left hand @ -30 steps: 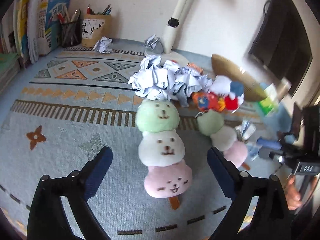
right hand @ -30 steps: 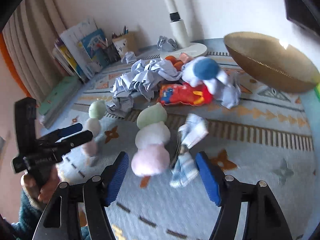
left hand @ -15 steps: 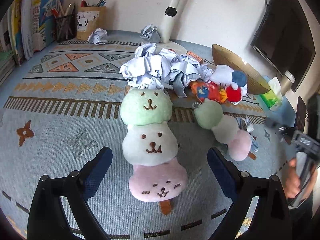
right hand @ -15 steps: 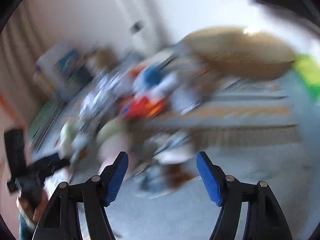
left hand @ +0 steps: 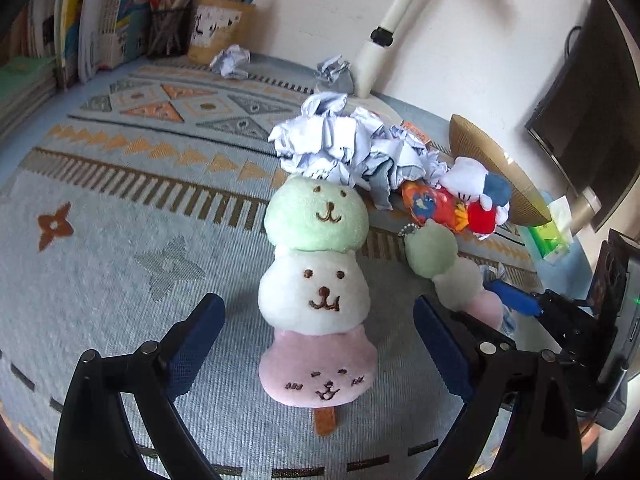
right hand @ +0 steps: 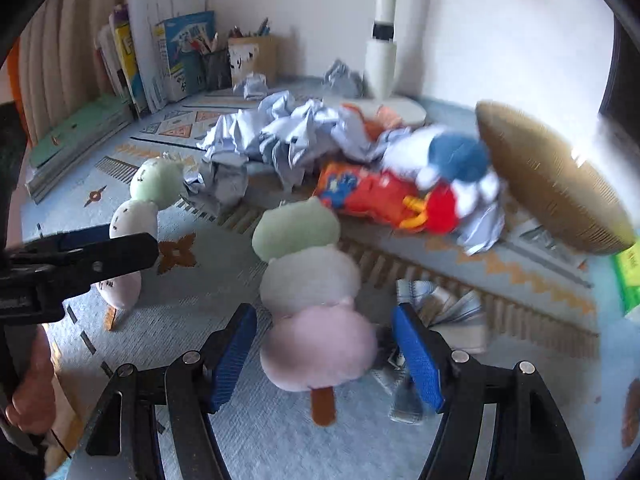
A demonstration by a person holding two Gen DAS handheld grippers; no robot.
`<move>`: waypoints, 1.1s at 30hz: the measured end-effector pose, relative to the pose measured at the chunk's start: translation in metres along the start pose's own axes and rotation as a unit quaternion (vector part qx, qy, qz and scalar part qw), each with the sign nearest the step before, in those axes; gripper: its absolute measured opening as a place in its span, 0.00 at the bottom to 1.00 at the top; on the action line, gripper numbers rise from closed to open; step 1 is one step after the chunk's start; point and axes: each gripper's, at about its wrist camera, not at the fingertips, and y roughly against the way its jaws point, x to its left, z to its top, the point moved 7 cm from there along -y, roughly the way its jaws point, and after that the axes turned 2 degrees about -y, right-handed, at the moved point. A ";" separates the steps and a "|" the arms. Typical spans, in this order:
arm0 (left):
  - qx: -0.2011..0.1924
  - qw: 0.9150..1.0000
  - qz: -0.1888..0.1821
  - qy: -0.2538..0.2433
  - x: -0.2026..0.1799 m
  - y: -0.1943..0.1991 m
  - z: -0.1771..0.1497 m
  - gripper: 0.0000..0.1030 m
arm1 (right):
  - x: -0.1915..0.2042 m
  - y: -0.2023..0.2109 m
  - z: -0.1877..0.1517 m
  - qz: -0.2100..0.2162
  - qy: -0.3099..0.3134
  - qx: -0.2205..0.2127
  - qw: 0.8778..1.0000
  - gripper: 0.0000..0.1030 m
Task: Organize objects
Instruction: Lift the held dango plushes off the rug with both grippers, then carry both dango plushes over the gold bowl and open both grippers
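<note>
The left gripper [left hand: 318,344] points steeply down at the patterned rug [left hand: 120,248], its jaws spread wide on either side of a dango-style plush skewer [left hand: 316,292] — green, white and pink bear faces stacked on a brown stick — with neither pad touching it. The right gripper [right hand: 324,354] tilts down the same way, jaws partly open and straddling the pink end of a second plush skewer [right hand: 308,280]; the pads stand just clear of the plush.

The left wrist view shows the bear faces and, at far right, a dark monitor [left hand: 588,120] and a green tissue pack [left hand: 550,236]. Only the right wrist view shows the person's hand [right hand: 30,392] gripping the left gripper's handle at the left edge, and a striped cloth [right hand: 452,316] lying just right of the second skewer.

Beyond both skewers lie a heap of crumpled paper [right hand: 280,136], a red snack bag [right hand: 368,198], a white-and-blue plush toy [right hand: 444,156] and a tilted woven basket [right hand: 552,176].
</note>
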 end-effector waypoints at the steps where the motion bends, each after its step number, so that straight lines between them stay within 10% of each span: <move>1: -0.002 1.000 -0.002 0.001 0.000 0.000 0.001 0.92 | -0.002 0.000 0.000 0.001 -0.002 -0.001 1.000 0.67; 3: -0.001 1.000 -0.002 0.004 0.000 0.000 0.000 0.91 | -0.004 0.002 -0.002 0.010 -0.005 -0.003 1.000 0.67; 7: -0.005 0.999 0.034 -0.023 -0.006 -0.003 -0.005 0.42 | 0.001 -0.001 -0.001 0.008 0.003 -0.002 1.000 0.47; 21: -0.047 0.992 0.005 -0.114 -0.100 0.022 0.038 0.41 | -0.068 0.078 0.016 0.061 -0.106 -0.083 0.989 0.46; 33: -0.036 0.983 -0.118 -0.139 -0.253 -0.057 0.137 0.41 | -0.266 0.110 0.065 -0.083 -0.305 -0.142 0.938 0.46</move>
